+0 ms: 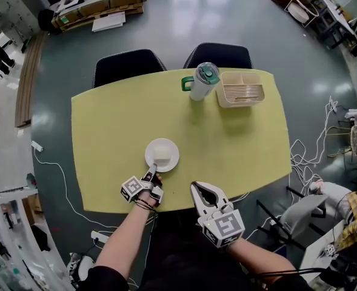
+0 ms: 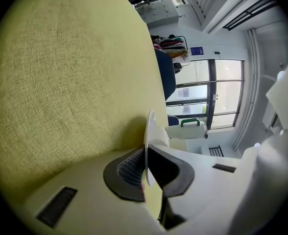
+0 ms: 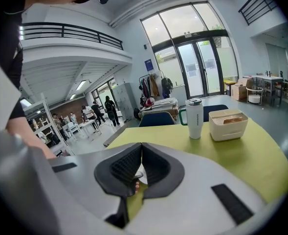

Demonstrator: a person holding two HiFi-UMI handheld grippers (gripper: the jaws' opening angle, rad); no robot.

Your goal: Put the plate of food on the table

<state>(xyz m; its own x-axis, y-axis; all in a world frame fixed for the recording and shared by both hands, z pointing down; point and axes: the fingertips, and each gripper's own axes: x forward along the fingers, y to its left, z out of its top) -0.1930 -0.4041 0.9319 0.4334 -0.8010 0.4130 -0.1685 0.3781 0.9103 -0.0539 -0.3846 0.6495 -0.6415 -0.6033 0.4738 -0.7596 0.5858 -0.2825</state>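
Left gripper (image 1: 151, 176): we clamp the plate (image 1: 173, 147) by its near rim to keep the food level.
Plate: seemingly down on the table (image 1: 239, 132), near our edge.
Right gripper (image 1: 197, 190): jaws together, empty, unneeded.

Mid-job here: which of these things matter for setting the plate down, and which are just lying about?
Job: plate, food on it, table, left gripper with jaws clamped on the plate's rim.
Lying about: tumbler, beige box, two chairs, shut right gripper.

Left claw (image 1: 151, 174) clamped, right claw (image 1: 202, 190) closed (empty)
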